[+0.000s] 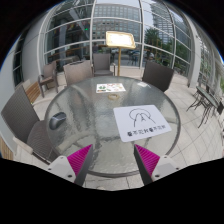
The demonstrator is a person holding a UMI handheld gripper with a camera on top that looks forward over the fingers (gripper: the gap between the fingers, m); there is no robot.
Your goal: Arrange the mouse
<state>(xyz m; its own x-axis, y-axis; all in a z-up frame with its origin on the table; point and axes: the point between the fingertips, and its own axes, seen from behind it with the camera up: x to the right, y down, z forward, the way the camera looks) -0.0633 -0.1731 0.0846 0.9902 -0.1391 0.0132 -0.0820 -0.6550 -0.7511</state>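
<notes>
Mouse: a small dark object, judged to be the task's thing, lay on the glass bench toward its left rim, well apart from the fingers and beyond them.

Gripper view. My hand-held gripper hung short of the bench's near edge, its two magenta pads standing apart with nothing between them; this wide stance I judged suited to an approach not yet begun. A white printed sheet lay on the glass just ahead of the right finger, and I took it for the marked place where the mouse was meant to go, though its print was too small to read. A second, smaller sheet lay near the far rim. Grey chairs ringed the bench, one close by the mouse's side, so the rim there left little room for a sideways entry; the near edge between the fingers lay open. The glass between mouse and near sheet was bare, giving a free path across. Beyond stood a wooden lectern before tall windows.
</notes>
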